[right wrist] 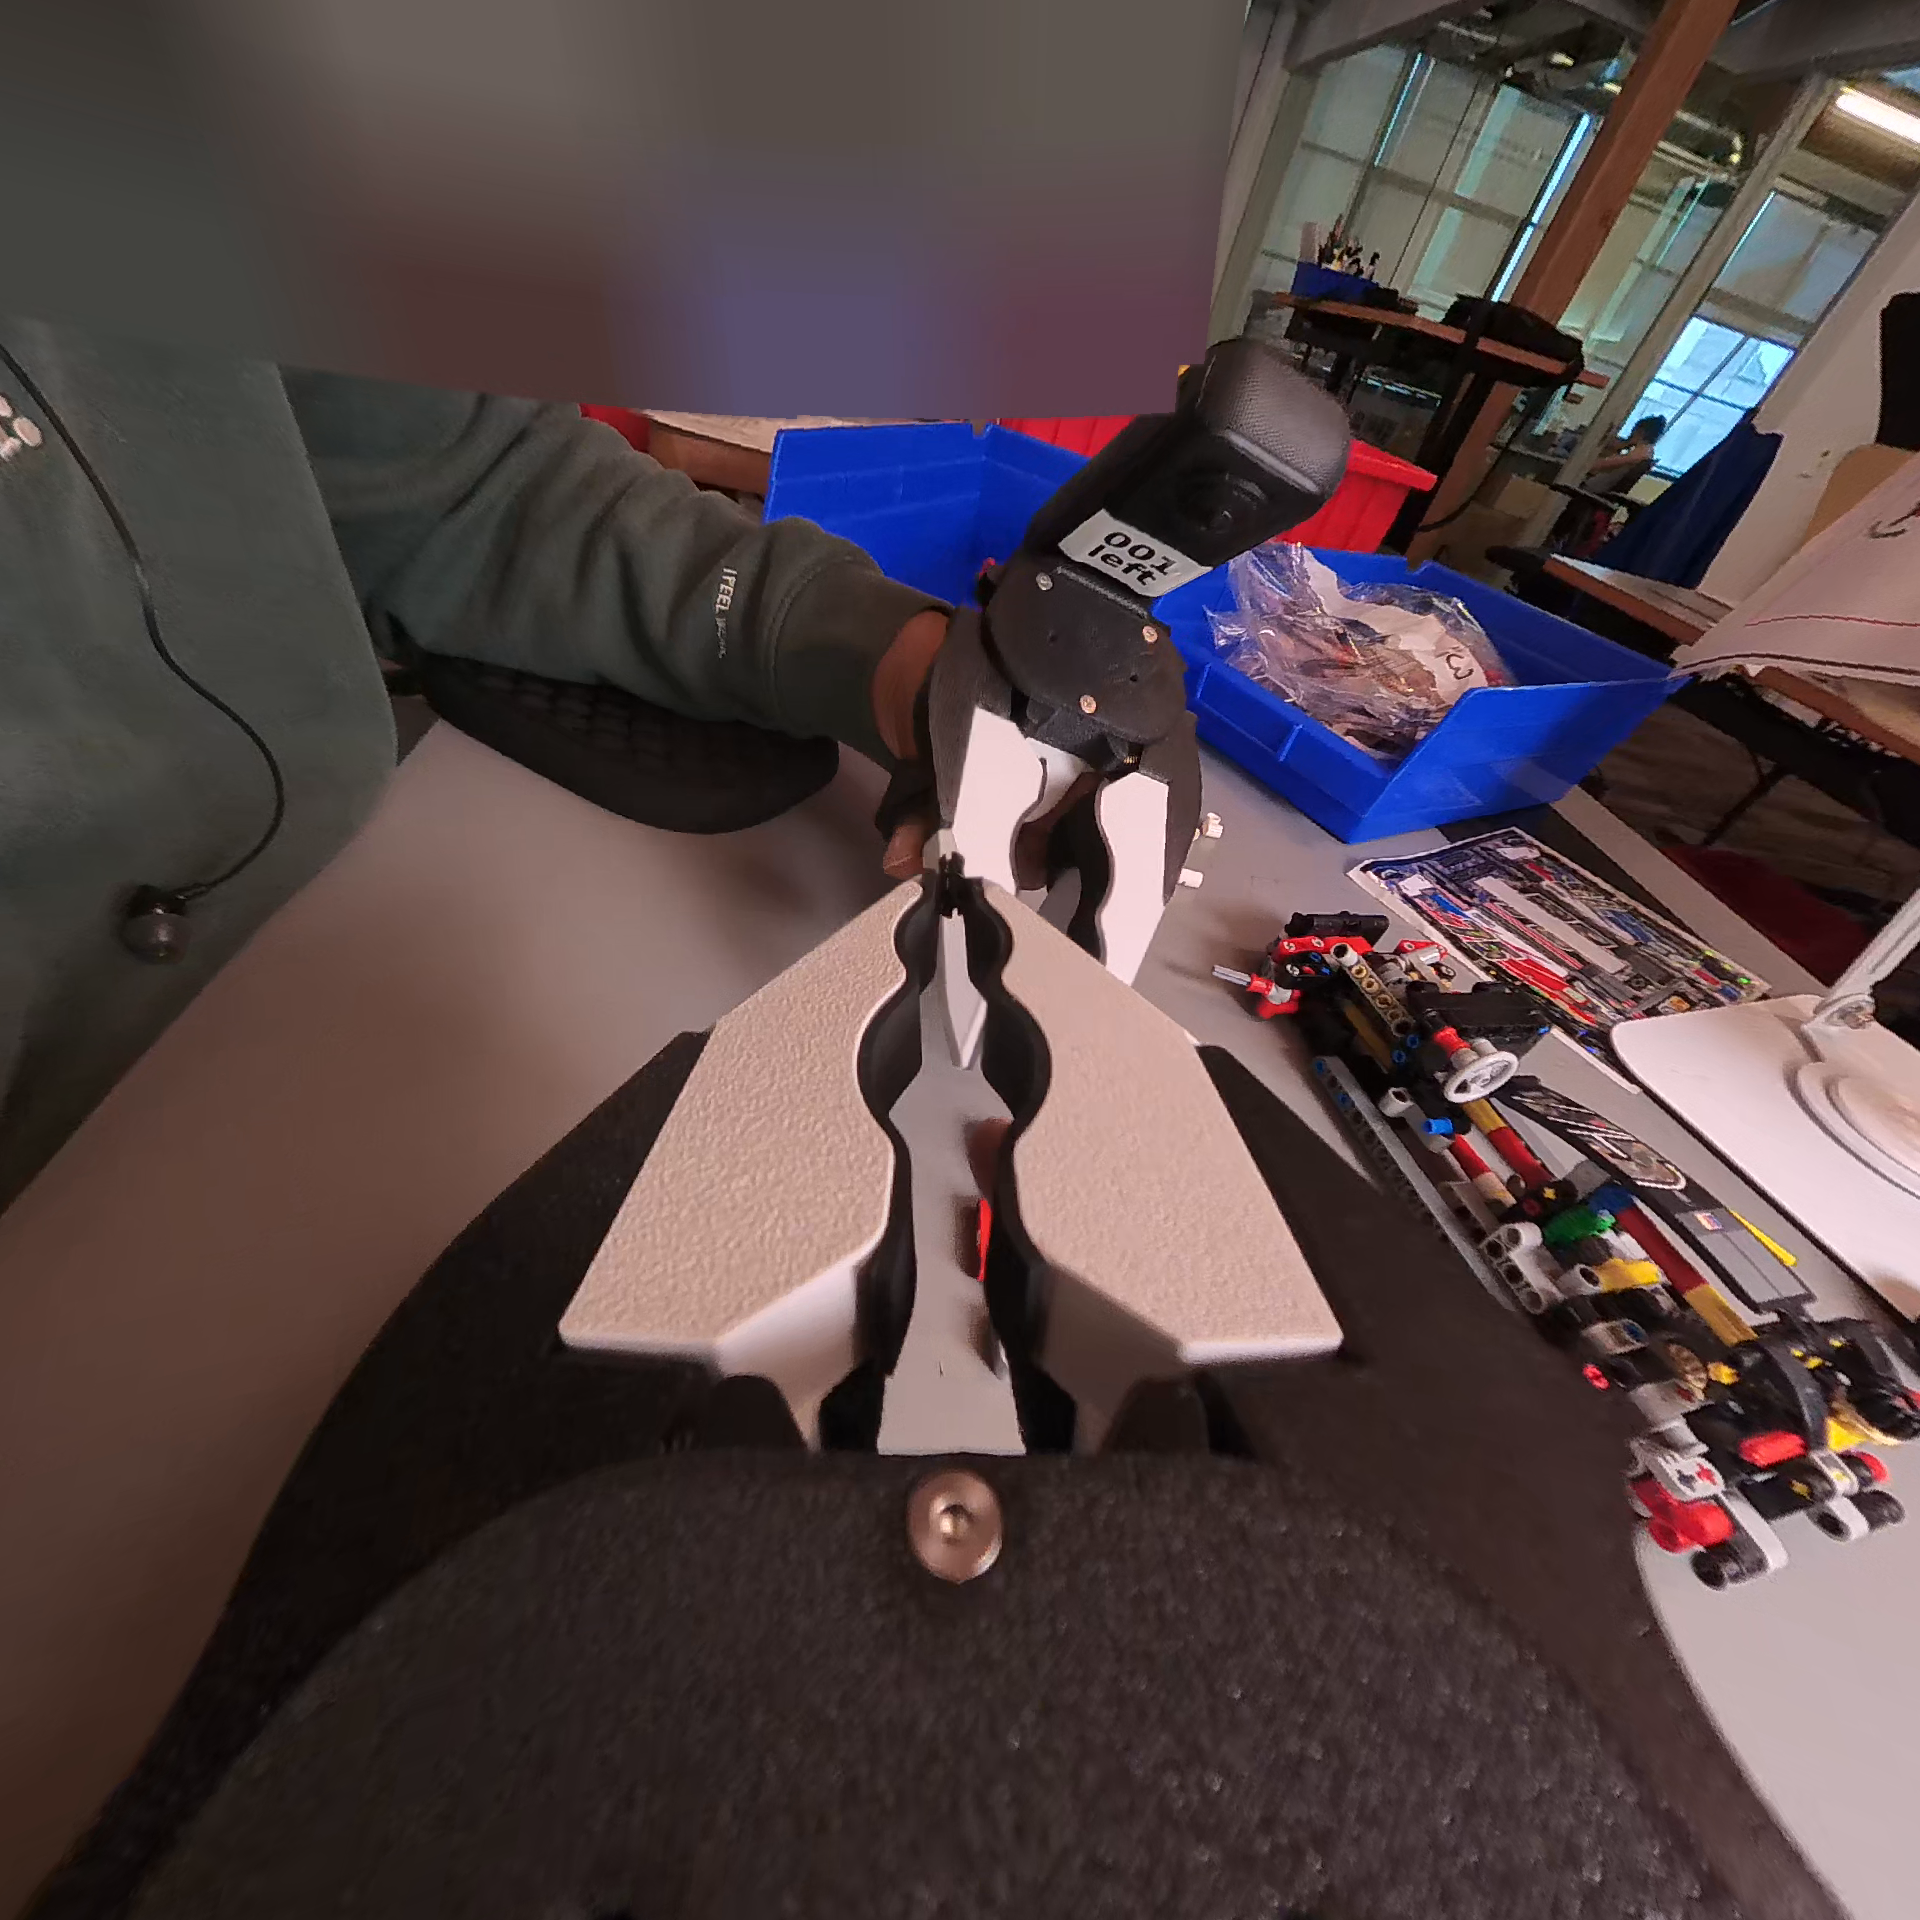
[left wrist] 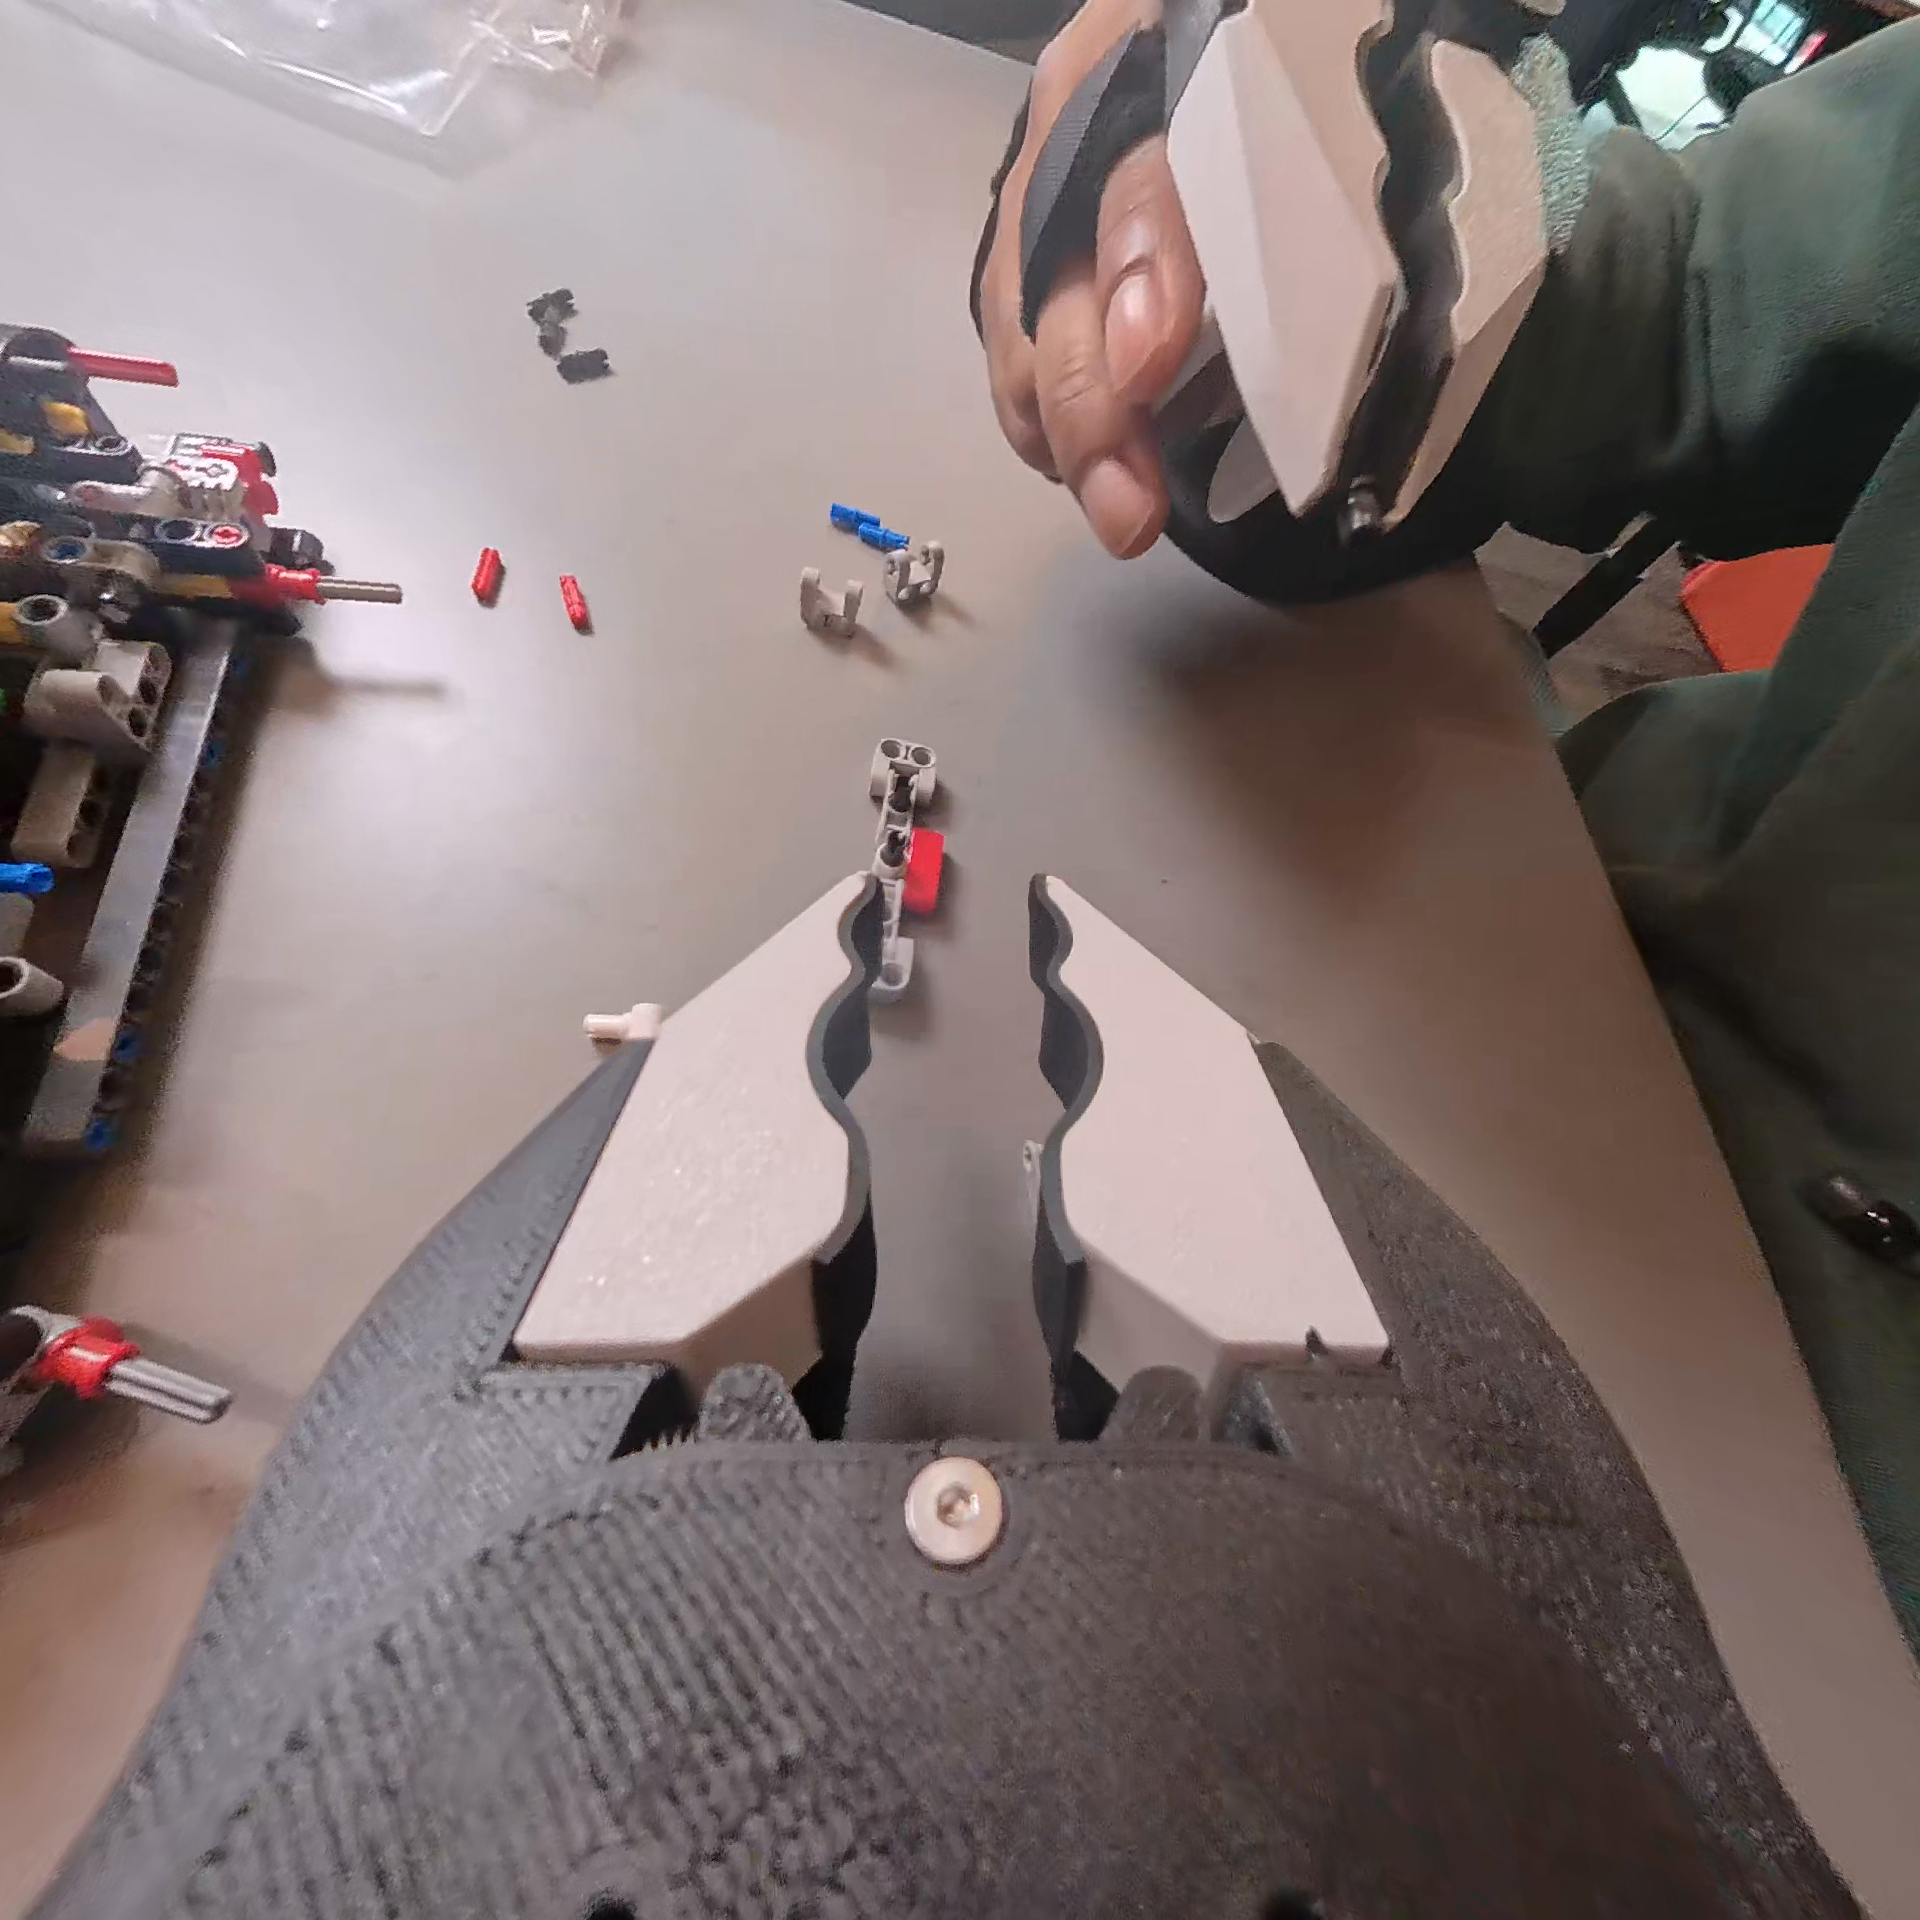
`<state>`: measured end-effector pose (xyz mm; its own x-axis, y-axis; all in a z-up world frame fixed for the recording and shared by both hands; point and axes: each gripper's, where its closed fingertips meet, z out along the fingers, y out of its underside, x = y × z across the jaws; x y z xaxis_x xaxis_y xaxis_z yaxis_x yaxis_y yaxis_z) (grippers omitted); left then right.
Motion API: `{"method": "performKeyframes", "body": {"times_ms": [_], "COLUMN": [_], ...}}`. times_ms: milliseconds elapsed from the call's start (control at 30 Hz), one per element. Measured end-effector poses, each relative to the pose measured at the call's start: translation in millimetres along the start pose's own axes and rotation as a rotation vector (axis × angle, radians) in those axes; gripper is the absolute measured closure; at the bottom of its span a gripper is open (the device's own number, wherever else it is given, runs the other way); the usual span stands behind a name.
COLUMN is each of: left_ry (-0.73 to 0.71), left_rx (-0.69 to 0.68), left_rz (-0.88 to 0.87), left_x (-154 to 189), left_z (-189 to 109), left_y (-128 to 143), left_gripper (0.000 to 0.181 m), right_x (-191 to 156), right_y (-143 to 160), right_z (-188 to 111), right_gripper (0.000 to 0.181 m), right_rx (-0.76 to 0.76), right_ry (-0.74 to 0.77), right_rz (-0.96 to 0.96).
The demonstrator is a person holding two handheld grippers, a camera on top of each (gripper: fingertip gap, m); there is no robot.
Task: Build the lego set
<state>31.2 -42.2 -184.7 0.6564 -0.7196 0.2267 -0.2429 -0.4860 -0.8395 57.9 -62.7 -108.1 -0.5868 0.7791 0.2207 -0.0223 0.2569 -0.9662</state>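
Note:
My left gripper [left wrist: 951,894] is open, low over the grey table [left wrist: 520,831]. A light grey beam with a red piece [left wrist: 902,862] lies on the table at its left fingertip. My right gripper [right wrist: 951,899] is shut at the tips on a small black pin [right wrist: 950,878], held up in the air. In the left wrist view the right gripper [left wrist: 1299,260] shows top right in a hand, its tips out of frame. The left gripper [right wrist: 1081,914] also shows in the right wrist view, pointing down at the table. The part-built car model [left wrist: 135,540] [right wrist: 1558,1195] lies to the side.
Loose parts lie ahead: black pins [left wrist: 566,332], red pins [left wrist: 486,575], blue pins [left wrist: 868,525], grey connectors [left wrist: 831,603], a pale pin [left wrist: 623,1023]. A plastic bag [left wrist: 312,62] lies farther back. Blue bins [right wrist: 1455,748], a printed sheet [right wrist: 1558,925] and a white lamp base [right wrist: 1818,1122] stand beyond the model. Spacing between my two grippers at the tips: around 8 cm. The right gripper is farther from the part-built car model [left wrist: 135,540], some 20 cm, than the left, some 15 cm. It turns up in the right wrist view [right wrist: 1623,1359] as well.

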Motion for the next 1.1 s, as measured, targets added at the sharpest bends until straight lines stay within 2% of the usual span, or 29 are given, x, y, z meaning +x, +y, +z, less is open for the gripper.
{"method": "performKeyframes", "body": {"times_ms": [167,400,533,733,933,1100], "left_ry": [-0.064,-0.081,-0.095,-0.125,-0.119,-0.115], "left_rx": [-0.048,-0.097,-0.145,-0.185,-0.180,-0.184], "left_rz": [0.023,0.053,0.086,0.160,0.157,0.159], "left_x": [-10,-10,-12,-14,-13,-14], "left_z": [2,10,16,22,23,23], "left_y": [9,18,26,30,29,29], "left_gripper": [0.153,0.152,0.153,0.166,0.167,0.167], "right_x": [-1,1,14,12,14,16], "right_y": [0,7,38,85,106,112], "right_z": [1,2,3,11,14,15], "right_gripper": [0.178,0.178,0.178,0.179,0.179,0.179], "right_rx": [0.010,-0.026,-0.252,-0.647,-0.848,-0.914], "right_ry": [-0.010,-0.007,0.030,-0.117,-0.246,-0.289], "right_rz": [0.017,0.020,-0.043,-0.236,-0.329,-0.333]}}
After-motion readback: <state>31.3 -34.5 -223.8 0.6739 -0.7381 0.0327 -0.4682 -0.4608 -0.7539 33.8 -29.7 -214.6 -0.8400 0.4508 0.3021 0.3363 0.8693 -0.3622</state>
